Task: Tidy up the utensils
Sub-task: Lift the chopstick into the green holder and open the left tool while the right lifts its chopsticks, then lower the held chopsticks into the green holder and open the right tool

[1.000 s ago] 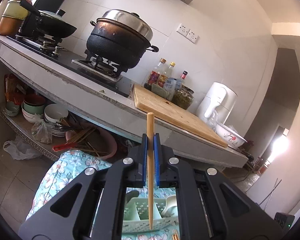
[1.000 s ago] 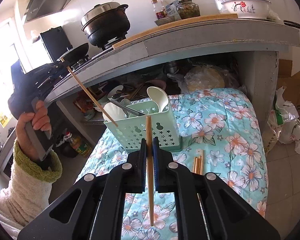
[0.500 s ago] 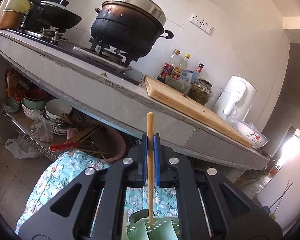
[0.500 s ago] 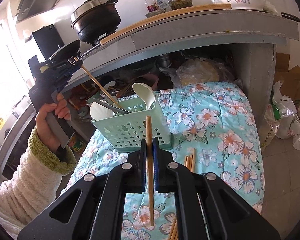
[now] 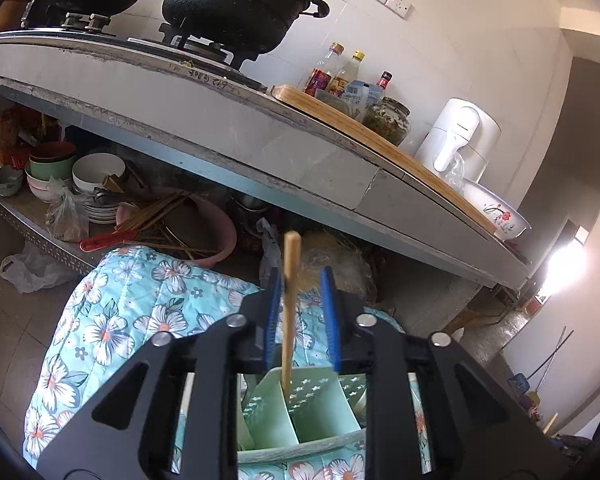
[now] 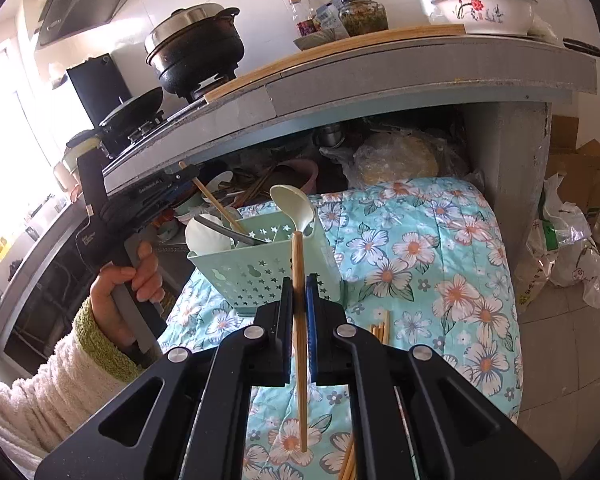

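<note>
Wooden and thin, the chopstick (image 5: 290, 308) stands loose between the left gripper's (image 5: 300, 316) jaws, which have just been opening, its tip in the green caddy (image 5: 300, 412) near the quilt's (image 5: 112, 320) far edge. The right gripper (image 6: 300, 308) is clamped mid-shaft on a second chopstick (image 6: 299, 344). Both look light, stiff and smooth, likely to pivot, so mid-length suits.

The chopstick (image 5: 290, 308) is pale wood, smooth and matt. The caddy (image 5: 300, 412) is mint plastic, punched with stars, faintly glossy. The cloth (image 6: 416, 248) under it is quilted fabric — printed with flowers, soft and matt. The ladle (image 6: 294, 206) is cream plastic with a sheen. The sleeve (image 6: 56, 384) is fluffy fleece — nubbly. The bench (image 5: 236, 128) edge is rough grey stone.
</note>
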Demonstrator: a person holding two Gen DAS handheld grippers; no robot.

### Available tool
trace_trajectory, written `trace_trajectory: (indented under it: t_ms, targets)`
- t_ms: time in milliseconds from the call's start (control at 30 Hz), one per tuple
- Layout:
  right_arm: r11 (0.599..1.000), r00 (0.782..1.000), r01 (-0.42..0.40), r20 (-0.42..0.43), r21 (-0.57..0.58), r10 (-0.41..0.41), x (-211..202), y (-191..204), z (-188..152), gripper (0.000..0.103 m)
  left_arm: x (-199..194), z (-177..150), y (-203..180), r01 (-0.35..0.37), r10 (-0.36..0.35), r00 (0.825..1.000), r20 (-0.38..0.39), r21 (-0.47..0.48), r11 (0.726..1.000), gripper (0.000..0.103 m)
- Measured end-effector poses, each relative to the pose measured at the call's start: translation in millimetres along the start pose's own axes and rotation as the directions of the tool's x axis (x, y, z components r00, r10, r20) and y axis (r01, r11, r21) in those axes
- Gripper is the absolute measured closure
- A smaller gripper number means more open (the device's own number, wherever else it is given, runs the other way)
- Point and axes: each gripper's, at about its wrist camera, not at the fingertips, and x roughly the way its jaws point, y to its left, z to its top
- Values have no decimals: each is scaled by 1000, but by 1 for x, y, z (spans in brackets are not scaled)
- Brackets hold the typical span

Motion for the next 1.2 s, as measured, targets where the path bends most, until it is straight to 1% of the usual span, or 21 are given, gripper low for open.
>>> trace_trajectory:
  t_ms: [33, 67, 167, 300, 400, 500, 567, 700, 767, 833, 867, 967, 1033, 1200]
  targets:
    - [1000, 1000, 1, 8, -4, -1, -3, 1, 3, 97, -3, -2, 0, 1, -1, 1000, -1, 2, 1000, 71]
    - [1000, 1000, -1, 15, -7, 1, -5, 2, 6, 97, -5, -3, -1, 5, -5, 1000, 0, 6, 1000, 70]
    - [1000, 998, -2, 55, -23, 3, -15, 7, 24, 97, -15, -4, -2, 7, -8, 1000, 6, 16, 1000, 69]
    - [998, 991, 5, 134, -58, 3, -30, 17, 61, 97, -37, -5, 3, 5, -5, 999, 40, 2, 1000, 68]
    - [993, 978, 35, 210, -115, -10, -41, 34, 95, 97, -55, -6, 7, -15, 14, 998, 66, 9, 1000, 68]
    - [986, 958, 64, 285, -155, -18, -47, 50, 127, 97, -73, -10, 14, -33, 32, 996, 81, 14, 999, 68]
    - [985, 948, 53, 319, -161, 1, -47, 59, 147, 97, -81, -13, 20, -39, 38, 996, 77, 8, 999, 68]
    - [984, 932, 15, 358, -177, 50, -40, 79, 177, 97, -93, -21, 29, -54, 54, 996, 75, 6, 999, 68]
    - [982, 931, 0, 360, -188, 69, -31, 90, 185, 97, -97, -26, 32, -56, 55, 996, 72, 11, 998, 69]
    - [979, 933, -24, 347, -205, 95, -16, 102, 192, 97, -98, -31, 33, -62, 60, 996, 64, 21, 998, 69]
    - [977, 934, -22, 345, -214, 97, -9, 107, 193, 97, -98, -34, 33, -67, 65, 996, 60, 30, 997, 69]
    - [970, 942, -18, 321, -242, 98, 18, 120, 194, 97, -98, -40, 36, -73, 71, 996, 48, 35, 997, 69]
    - [966, 951, -8, 295, -259, 87, 39, 127, 192, 97, -99, -43, 40, -80, 78, 996, 44, 34, 996, 69]
    - [960, 969, 5, 237, -281, 64, 83, 129, 182, 97, -97, -50, 46, -91, 90, 995, 28, 31, 995, 69]
